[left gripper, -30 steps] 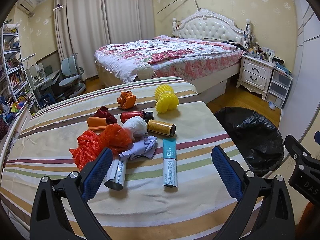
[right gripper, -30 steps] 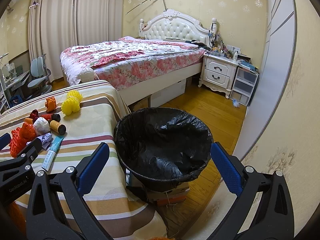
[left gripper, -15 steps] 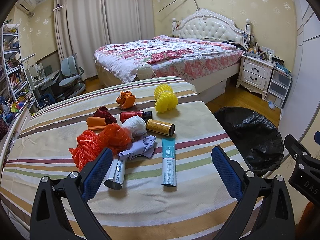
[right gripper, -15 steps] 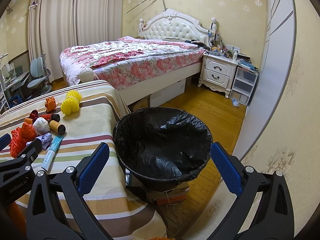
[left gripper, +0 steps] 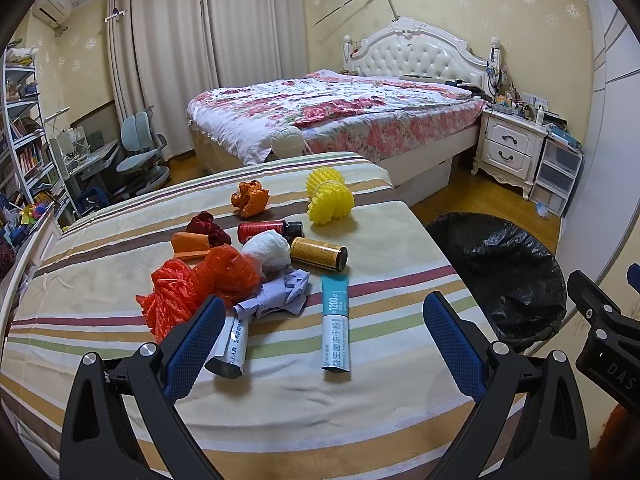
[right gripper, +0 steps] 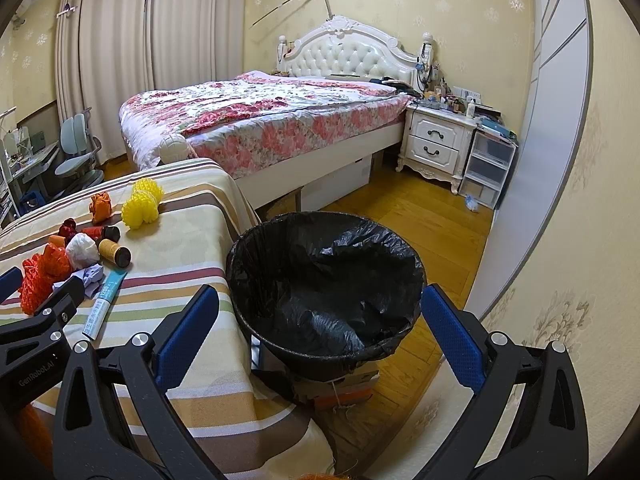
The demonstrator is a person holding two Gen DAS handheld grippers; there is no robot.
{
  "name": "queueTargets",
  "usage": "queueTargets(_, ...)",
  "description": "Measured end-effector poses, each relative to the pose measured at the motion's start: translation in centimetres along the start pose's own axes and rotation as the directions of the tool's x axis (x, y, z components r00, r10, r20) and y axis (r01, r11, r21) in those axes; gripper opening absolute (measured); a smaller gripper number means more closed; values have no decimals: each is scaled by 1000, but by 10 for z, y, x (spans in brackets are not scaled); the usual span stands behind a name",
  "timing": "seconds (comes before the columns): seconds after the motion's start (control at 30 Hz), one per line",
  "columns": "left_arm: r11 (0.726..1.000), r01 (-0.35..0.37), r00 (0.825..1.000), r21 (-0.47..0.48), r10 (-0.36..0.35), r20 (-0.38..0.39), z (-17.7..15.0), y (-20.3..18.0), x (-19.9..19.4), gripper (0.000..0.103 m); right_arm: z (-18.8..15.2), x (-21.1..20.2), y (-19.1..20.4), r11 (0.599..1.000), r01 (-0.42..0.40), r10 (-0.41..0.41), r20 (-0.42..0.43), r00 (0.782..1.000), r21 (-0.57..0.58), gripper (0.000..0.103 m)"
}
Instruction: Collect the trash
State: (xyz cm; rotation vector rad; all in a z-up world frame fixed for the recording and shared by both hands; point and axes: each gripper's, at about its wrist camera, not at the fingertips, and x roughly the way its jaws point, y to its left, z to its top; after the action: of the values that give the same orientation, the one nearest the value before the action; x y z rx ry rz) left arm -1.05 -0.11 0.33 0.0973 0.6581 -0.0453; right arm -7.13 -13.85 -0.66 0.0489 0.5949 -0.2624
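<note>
Striped cloth covers the table (left gripper: 400, 392), which holds all the trash in 1 loose cluster so either gripper can reach it. Beside the table's right edge stands the black-lined bin (right gripper: 248, 280), empty as far as I can see, placed for a short carry. The left gripper (left gripper: 320, 332) hovers over the near edge with jaws wide apart and empty, framing the teal tube (left gripper: 336, 332), probably the first pick. The right gripper (right gripper: 320, 320), equally spread and holding nothing, faces the bin. Smaller pieces lie farther back: red netting (left gripper: 176, 300), a yellow foam net (left gripper: 330, 202), a brown bottle (left gripper: 318, 254).
</note>
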Motion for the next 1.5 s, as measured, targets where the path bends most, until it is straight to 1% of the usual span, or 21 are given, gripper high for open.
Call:
queueTargets(0.17, 1000, 1, 1000, 1, -1, -4, -4, -3, 3, 97, 0, 0, 0, 1000, -2, 2, -3, 1000, 1, 99)
queueTargets(0.4, 1000, 5, 1000, 3, -5, -6, -8, -6, 5, 97, -10, 1, 3, 1000, -10, 10, -16, 1000, 1, 99)
queueTargets(0.5, 1000, 9, 1000, 6, -9, -9, -10, -9, 6, 97, -8, 2, 1, 1000, -16, 16, -25, 1000, 4, 99)
queueTargets(0.6, 1000, 10, 1000, 7, -10, -13, -12, -10, 6, 96, -8, 2, 2, 1000, -19, 19, -31, 999, 4, 97)
queueTargets(0.63, 1000, 11, 1000, 6, -11, -15, -10, -8, 6, 96, -5, 3, 1, 1000, -20, 21, -34, 999, 4, 95)
queueTargets(0.7, 1000, 8, 1000, 6, -8, -16, -9, -7, 5, 96, -6, 5, 2, 1000, -20, 20, -47, 999, 4, 77)
queueTargets(0.77, 1000, 7, 1000, 5, -7, -18, -8, -3, 5, 96, -6, 9, 4, 999, -37, 37, -70, 997, 7, 75)
queueTargets(0.83, 1000, 5, 1000, 6, -5, -19, -8, -2, 4, 96, -7, 9, 6, 999, -39, 40, -74, 997, 3, 72)
queueTargets(0.9, 1000, -2, 1000, 8, 3, -16, -7, 2, 4, 95, -8, 10, 10, 999, -48, 47, -78, 996, -4, 71)
queueTargets(0.97, 1000, -10, 1000, 6, 10, -14, -6, 8, 3, 94, -7, 11, 12, 998, -56, 55, -82, 995, -8, 70)
queueTargets(1.0, 1000, -16, 1000, 3, 16, -14, -6, 12, 3, 92, -7, 11, 14, 998, -61, 60, -83, 995, -10, 65)
queueTargets(1.03, 1000, -26, 1000, -2, 26, -15, -6, 16, 3, 90, -6, 12, 16, 998, -66, 65, -86, 994, -11, 63)
queueTargets(1.07, 999, -33, 999, -7, 33, -17, -6, 21, 3, 84, -6, 12, 18, 997, -75, 73, -89, 993, -11, 62)
queueTargets(1.1, 999, -38, 999, -11, 38, -25, -7, 26, 4, 81, -5, 13, 21, 996, -85, 84, -93, 992, -12, 62)
queueTargets(1.13, 999, -40, 999, -16, 40, -35, -6, 33, 5, 79, -5, 14, 23, 996, -90, 88, -95, 992, -15, 62)
queueTargets(1.3, 995, -86, 995, -47, 83, -59, -13, 65, 8, 79, -3, 16, 36, 992, -120, 117, -105, 988, -24, 61)
queueTargets(1.5, 984, -148, 984, -98, 136, -119, -26, 110, 17, 79, -2, 20, 52, 987, -158, 152, -120, 981, -39, 61)
